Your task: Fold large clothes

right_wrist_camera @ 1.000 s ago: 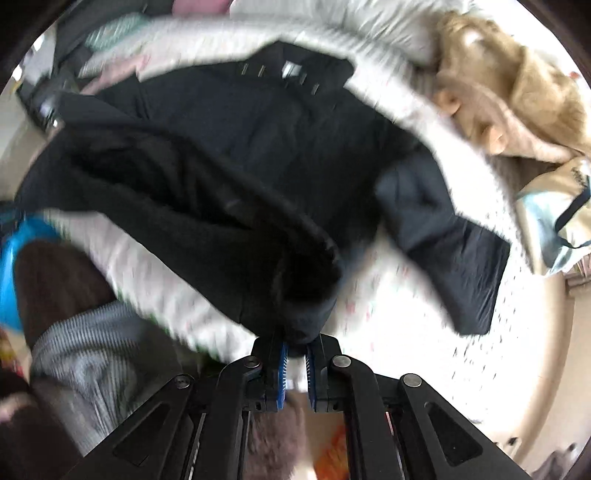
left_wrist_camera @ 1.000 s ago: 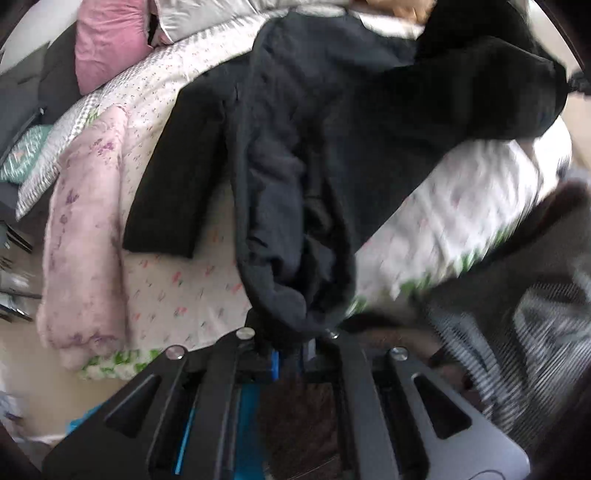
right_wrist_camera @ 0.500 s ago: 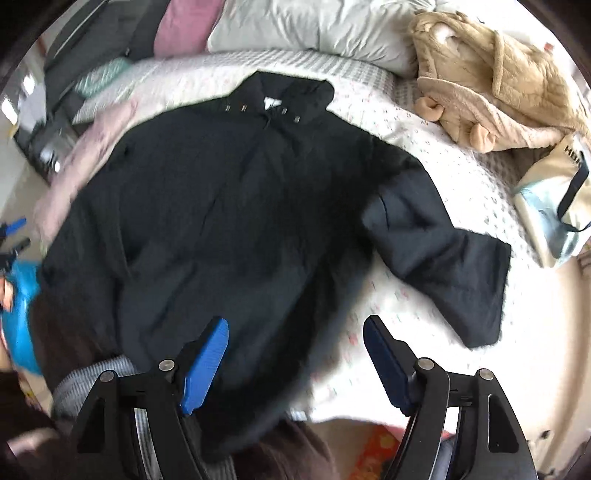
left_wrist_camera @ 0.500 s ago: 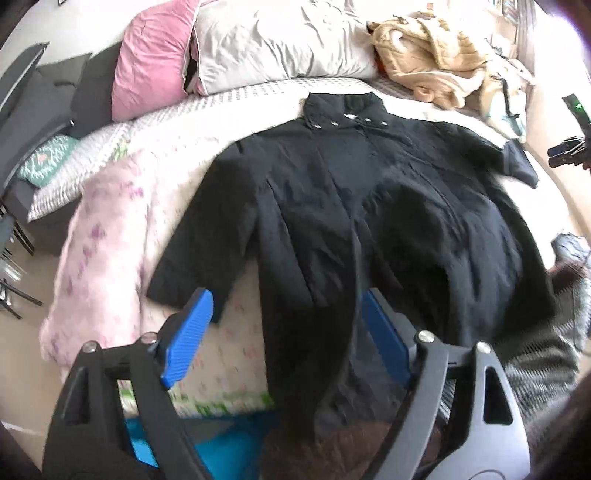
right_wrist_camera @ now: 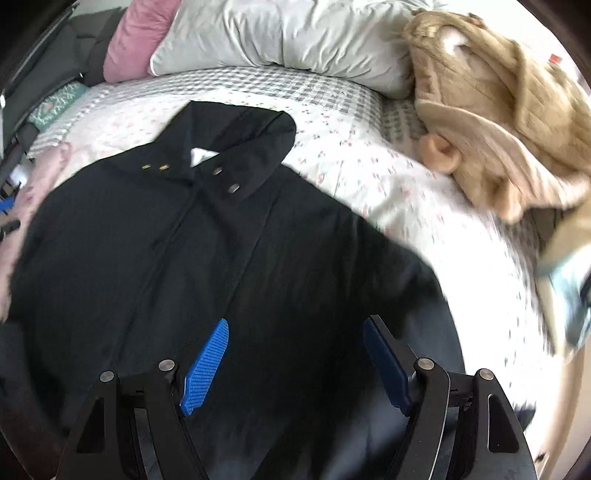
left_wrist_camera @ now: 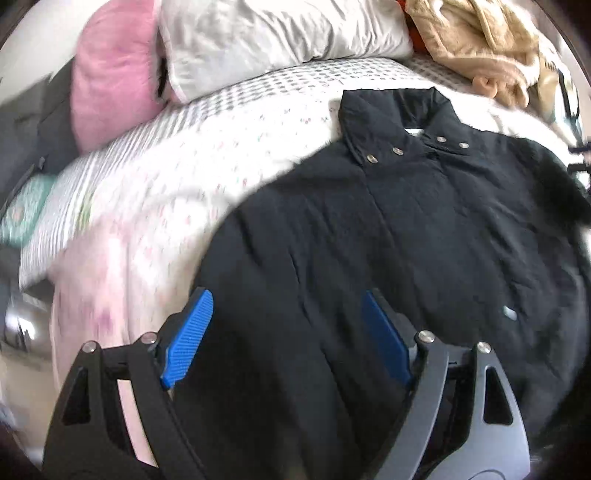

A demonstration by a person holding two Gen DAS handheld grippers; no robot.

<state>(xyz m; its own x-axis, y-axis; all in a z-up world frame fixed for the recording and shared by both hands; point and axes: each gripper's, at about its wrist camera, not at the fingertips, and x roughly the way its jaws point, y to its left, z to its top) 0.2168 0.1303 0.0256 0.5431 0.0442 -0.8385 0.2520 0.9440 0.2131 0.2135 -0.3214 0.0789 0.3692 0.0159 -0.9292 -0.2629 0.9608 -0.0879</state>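
A large black coat (left_wrist_camera: 424,236) lies front up on the bed, collar with metal snaps toward the pillows; it also shows in the right wrist view (right_wrist_camera: 166,258). My left gripper (left_wrist_camera: 286,317) is open and empty, hovering over the coat's left side near its sleeve. My right gripper (right_wrist_camera: 295,343) is open and empty, over the coat's right side near the other sleeve. The coat's lower hem is hidden below both grippers.
The bed sheet (right_wrist_camera: 369,162) is white with small flowers. A pink pillow (left_wrist_camera: 110,74) and a grey pillow (left_wrist_camera: 277,33) lie at the head. A beige fleece garment (right_wrist_camera: 498,92) lies at the far right. A pink blanket (left_wrist_camera: 103,280) lies along the left edge.
A second ago both grippers were shut on the coat's lower edge. They opened and let it go, the coat settled flat, and both grippers moved forward over it.
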